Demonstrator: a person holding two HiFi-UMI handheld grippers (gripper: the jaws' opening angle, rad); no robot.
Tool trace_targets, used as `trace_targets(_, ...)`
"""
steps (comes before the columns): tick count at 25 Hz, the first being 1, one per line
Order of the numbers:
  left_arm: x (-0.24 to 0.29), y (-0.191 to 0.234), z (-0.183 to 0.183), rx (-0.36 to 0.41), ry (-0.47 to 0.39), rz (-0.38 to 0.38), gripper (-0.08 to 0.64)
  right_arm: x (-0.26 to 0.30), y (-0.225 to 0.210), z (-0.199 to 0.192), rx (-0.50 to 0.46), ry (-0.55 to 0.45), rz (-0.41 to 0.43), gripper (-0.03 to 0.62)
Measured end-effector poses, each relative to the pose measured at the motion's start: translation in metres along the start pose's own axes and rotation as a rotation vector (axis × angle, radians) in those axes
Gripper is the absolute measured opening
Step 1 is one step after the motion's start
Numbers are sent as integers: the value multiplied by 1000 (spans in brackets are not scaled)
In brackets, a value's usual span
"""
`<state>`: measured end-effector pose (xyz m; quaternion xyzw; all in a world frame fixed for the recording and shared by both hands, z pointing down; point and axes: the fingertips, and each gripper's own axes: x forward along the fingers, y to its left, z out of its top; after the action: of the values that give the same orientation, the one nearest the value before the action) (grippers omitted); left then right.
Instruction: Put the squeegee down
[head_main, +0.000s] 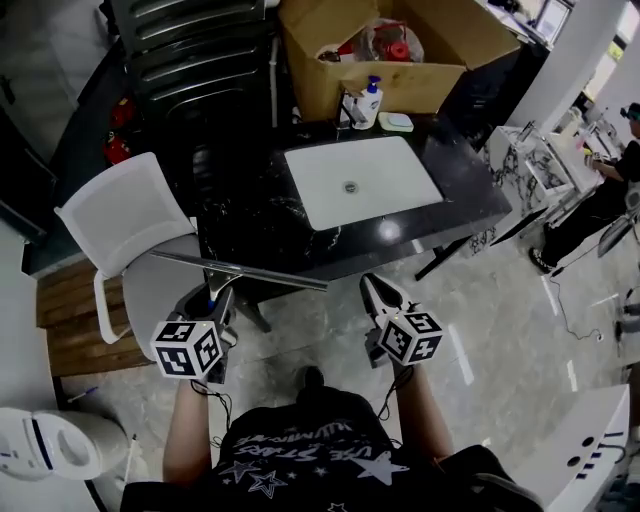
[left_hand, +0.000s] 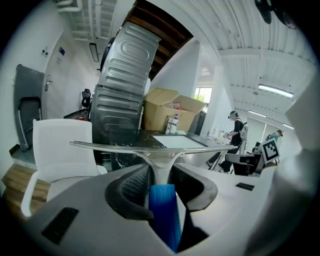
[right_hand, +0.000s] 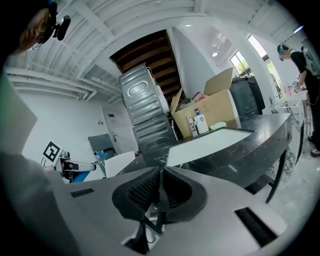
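The squeegee (head_main: 240, 271) has a long metal blade and a blue handle (left_hand: 162, 210). My left gripper (head_main: 212, 298) is shut on that handle and holds the blade level, just in front of the black counter's (head_main: 250, 225) near edge. In the left gripper view the squeegee blade (left_hand: 150, 146) runs across the frame above my left gripper (left_hand: 159, 176). To the right, my right gripper (head_main: 373, 284) is shut with nothing in it and points at the counter. The right gripper view shows my right gripper (right_hand: 161, 174) with its jaws pressed together.
A white sink basin (head_main: 365, 190) is set into the counter. Behind it stand a soap bottle (head_main: 371, 103) and an open cardboard box (head_main: 440, 40). A white chair (head_main: 120, 215) is at the left, and a white bin (head_main: 50, 445) at the lower left. A person (head_main: 600, 190) is at the far right.
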<state>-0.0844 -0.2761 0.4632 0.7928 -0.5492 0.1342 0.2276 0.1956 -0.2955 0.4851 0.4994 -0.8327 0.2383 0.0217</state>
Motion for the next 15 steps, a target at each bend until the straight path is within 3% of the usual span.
trace_targets(6, 36, 3, 12, -74, -12, 77, 156, 35, -22, 21, -30, 18, 78, 55)
trace_targets(15, 79, 11, 20, -152, 30, 172, 156, 54, -41, 29, -56, 49, 116, 55)
